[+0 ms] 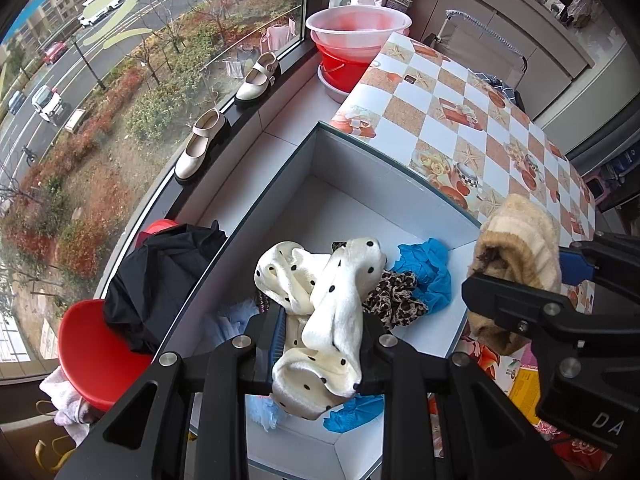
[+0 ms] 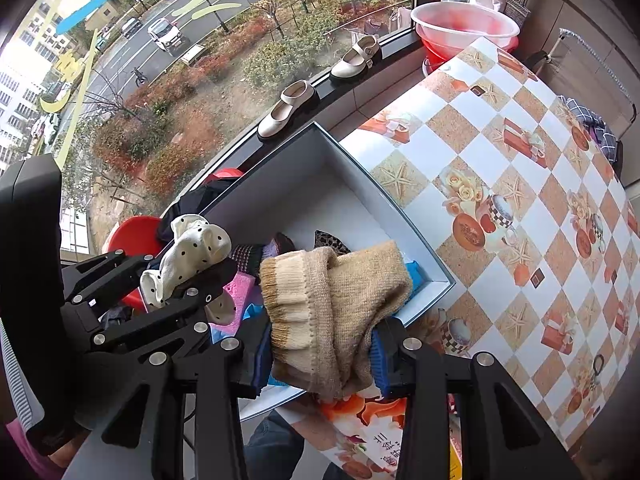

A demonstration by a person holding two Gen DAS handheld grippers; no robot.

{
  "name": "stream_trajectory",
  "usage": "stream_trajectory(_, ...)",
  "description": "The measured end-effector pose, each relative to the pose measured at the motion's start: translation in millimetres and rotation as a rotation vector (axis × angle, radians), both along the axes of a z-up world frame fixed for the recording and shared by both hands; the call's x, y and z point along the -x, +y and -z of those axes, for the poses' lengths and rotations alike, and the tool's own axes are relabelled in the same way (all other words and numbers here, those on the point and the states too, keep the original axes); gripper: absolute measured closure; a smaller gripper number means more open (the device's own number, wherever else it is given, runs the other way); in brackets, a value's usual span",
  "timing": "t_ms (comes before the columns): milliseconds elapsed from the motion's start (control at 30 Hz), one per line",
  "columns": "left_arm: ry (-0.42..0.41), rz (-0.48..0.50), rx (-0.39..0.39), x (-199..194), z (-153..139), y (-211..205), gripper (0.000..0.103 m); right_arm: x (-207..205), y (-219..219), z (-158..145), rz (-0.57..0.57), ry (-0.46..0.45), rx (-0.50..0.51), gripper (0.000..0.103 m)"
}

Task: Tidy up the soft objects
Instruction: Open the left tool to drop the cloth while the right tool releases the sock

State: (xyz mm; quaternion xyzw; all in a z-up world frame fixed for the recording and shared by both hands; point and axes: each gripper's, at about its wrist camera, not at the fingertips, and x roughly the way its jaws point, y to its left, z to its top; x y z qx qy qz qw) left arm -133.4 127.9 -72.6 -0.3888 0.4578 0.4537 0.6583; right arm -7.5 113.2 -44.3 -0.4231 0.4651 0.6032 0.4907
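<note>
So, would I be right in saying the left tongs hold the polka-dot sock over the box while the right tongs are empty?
Not quite: the right tongs are not empty; they are shut on a beige knitted sock, as the right wrist view shows. The rest stands: the left tongs hold the polka-dot sock over the box.

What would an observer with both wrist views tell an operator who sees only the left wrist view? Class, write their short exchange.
Operator: Is the tan sock gripped from both sides?
Observer: Yes. The right gripper has its jaws shut on it, and the blue pads press it from each side.
Operator: Is anything hidden behind my dotted cloth?
Observer: Yes. A pink spongy piece lies just beyond the left gripper.
</note>
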Motion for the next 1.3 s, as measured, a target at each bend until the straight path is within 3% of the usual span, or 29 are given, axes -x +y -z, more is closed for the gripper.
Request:
stream_trajectory(900, 0.009, -0.015, 0.016, 11, 10, -6, 0.074, 3, 10, 10, -0.007, -0.005, 0.012, 0.063)
stream_trajectory(933, 0.008, -0.014, 0.019, 12, 11, -7, 0.067, 3, 11, 11, -0.007, -0.004, 0.013, 0.063)
stream_trajectory(967, 0.008, -0.011, 0.019, 11, 11, -7, 0.051, 2, 11, 11, -0.006, -0.001, 0.011, 0.063)
stream_trajectory(1000, 0.013, -0.012, 0.013, 11, 9, -7, 0.043, 2, 12, 11, -0.005, 0.002, 0.011, 0.061)
stream_trajectory(1033, 0.026, -0.016, 0.001, 11, 8, -8, 0.026, 2, 12, 11, -0.002, 0.002, 0.011, 0.057)
stream_trajectory(1067, 0.04, -0.02, -0.012, 10, 7, -8, 0.021, 1, 12, 11, 0.001, 0.002, 0.012, 0.055)
stream_trajectory(1100, 0.051, -0.021, -0.016, 9, 5, -8, 0.021, 0, 12, 11, 0.004, 0.006, 0.013, 0.049)
stream_trajectory(1200, 0.059, -0.039, 0.002, 11, 5, -8, 0.021, -4, 12, 9, 0.025, 0.011, 0.002, 0.01)
stream_trajectory(1300, 0.04, -0.063, 0.013, 16, 4, -7, 0.021, -9, 12, 4, 0.055, 0.017, -0.003, 0.009)
